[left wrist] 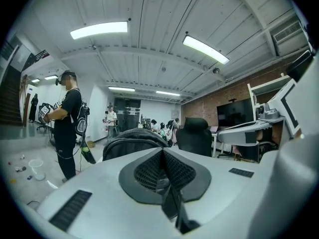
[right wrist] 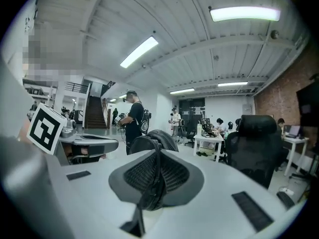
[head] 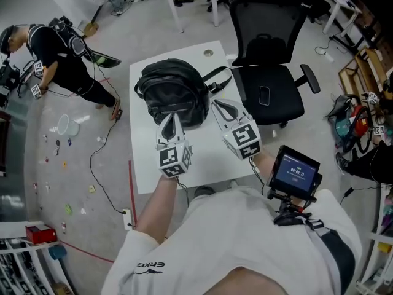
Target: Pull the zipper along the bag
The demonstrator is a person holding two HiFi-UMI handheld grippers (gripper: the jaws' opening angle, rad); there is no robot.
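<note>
A black backpack (head: 171, 91) lies on the small white table (head: 202, 158), a strap (head: 218, 75) trailing to its right. My left gripper (head: 172, 119) is held at the bag's near side, jaws pressed together with nothing between them. My right gripper (head: 218, 103) hovers by the bag's near right corner, also shut and empty. In the left gripper view the bag's rounded top (left wrist: 130, 137) rises just beyond the left gripper (left wrist: 162, 157). The right gripper view shows the bag (right wrist: 155, 137) past the right gripper (right wrist: 157, 158). The zipper pull is not visible.
A black office chair (head: 273, 72) with a phone (head: 263, 95) on its seat stands against the table's right side. A person (head: 61, 54) stands on the floor at the left, with cables and small items nearby. A small screen (head: 296, 171) sits at my right hip.
</note>
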